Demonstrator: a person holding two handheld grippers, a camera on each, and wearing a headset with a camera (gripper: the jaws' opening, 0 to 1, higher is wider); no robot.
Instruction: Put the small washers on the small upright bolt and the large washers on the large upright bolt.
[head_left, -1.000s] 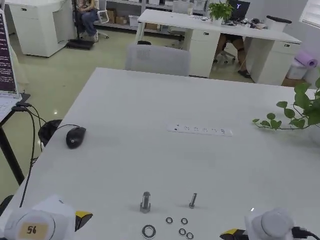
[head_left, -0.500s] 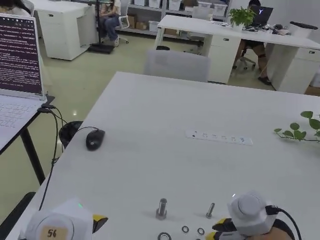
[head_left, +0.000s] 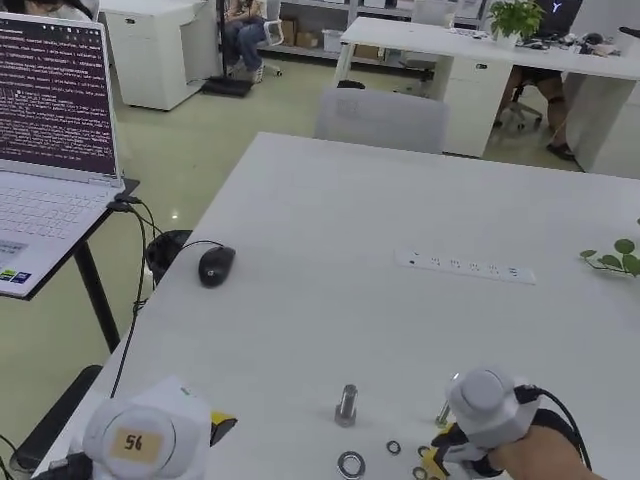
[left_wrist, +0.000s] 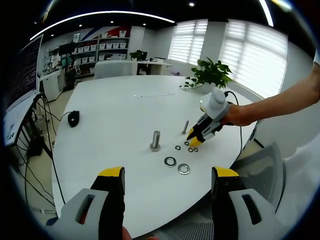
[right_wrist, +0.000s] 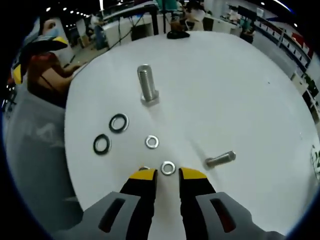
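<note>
None of the washers is on a bolt yet. Two large flat steel washers (left_wrist: 170, 161) and four small steel ring washers (left_wrist: 178, 147) lie flat on the white tabletop (left_wrist: 115, 110). They lie near the large upright hex-head steel bolt (left_wrist: 156, 140) and the small upright steel bolt (left_wrist: 185, 126), whose shanks are both bare. The right gripper (right_wrist: 168, 175), grey with yellow-tipped jaws, is low over the small group with its jaws narrow. One small washer (right_wrist: 168, 168) lies just ahead of the gap between the tips, and no grip on it is visible. The left gripper (left_wrist: 168, 173) hovers well apart from the parts, its jaws wide and empty. Judged stage: the very start, at the first pick of a small washer, with all six placements left to do.
</note>
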